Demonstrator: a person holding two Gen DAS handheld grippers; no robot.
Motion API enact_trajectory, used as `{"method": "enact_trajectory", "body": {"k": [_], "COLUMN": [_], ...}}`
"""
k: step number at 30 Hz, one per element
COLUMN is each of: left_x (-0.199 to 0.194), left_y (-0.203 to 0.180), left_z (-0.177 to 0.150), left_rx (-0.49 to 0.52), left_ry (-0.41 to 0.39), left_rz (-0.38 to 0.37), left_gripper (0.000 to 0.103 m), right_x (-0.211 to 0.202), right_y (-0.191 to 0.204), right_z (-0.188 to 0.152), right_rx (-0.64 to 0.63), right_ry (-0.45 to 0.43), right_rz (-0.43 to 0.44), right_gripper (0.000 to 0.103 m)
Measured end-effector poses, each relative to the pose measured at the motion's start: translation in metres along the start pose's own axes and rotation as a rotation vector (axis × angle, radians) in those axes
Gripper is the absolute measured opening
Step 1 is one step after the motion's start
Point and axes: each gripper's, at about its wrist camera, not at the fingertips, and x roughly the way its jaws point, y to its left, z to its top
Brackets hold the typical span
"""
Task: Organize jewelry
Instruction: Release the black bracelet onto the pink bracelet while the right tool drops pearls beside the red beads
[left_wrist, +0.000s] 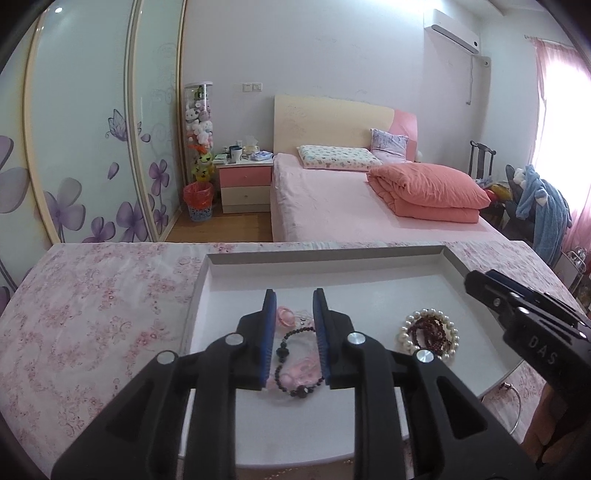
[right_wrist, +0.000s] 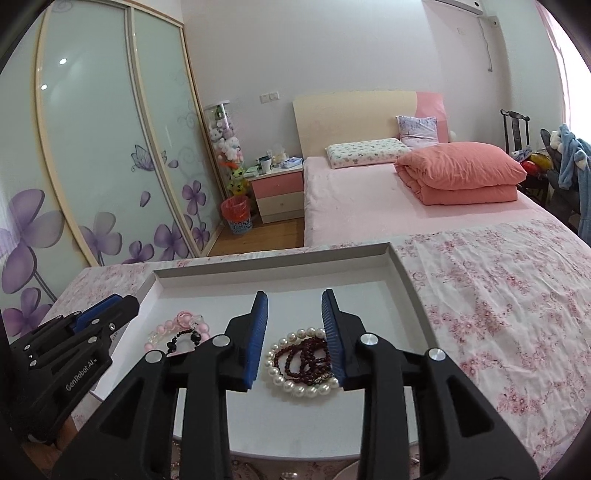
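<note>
The left gripper (left_wrist: 294, 306) is seen with its blue pads spread apart and nothing pinched; its jaws straddle a black bead bracelet (left_wrist: 295, 363) that lies on the floor of a shallow white tray (left_wrist: 325, 254), the pads clear of the beads on either side. Beneath and around that bracelet a pink bead bracelet (left_wrist: 286, 314) is tangled, part of it reaching toward the far side between the fingertips. The black loop is stretched near to far, so its long axis runs roughly along the line of the fingers.

The right gripper (right_wrist: 294, 306) is likewise held spread and empty, poised above a white pearl bracelet (right_wrist: 299, 386) with a dark red bead strand (right_wrist: 304, 360) coiled inside its ring. This pair lies just to the right of the pink and black pair, apart from it, in the near part of the tray. Each cluster is judged to belong to the hand directly over it: the left hand is nearer the black and pink beads, the right hand nearer the pearls.

The pearls look glossy and evenly sized; the red beads are small and doubled into several loops. The tray rests on a pink floral cloth (right_wrist: 498, 295), whose far half is bare.
</note>
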Motion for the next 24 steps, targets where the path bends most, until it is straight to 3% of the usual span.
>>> {"method": "enact_trajectory", "body": {"k": [13, 24], "left_x": [-0.033, -0.079], "left_y": [0.012, 0.026], "left_z": [-0.008, -0.035], "left_rx": [-0.012, -0.027], "left_ry": [-0.02, -0.008], "left_rz": [0.016, 0.008], "left_gripper": [0.025, 0.033], "right_x": [-0.023, -0.055], "right_y": [-0.002, -0.019], "right_z": [-0.006, -0.028], "right_rx": [-0.015, -0.028], "right_ry": [-0.007, 0.033], "right_rz": [-0.01, -0.041], "right_gripper": [0.032, 0.032]}}
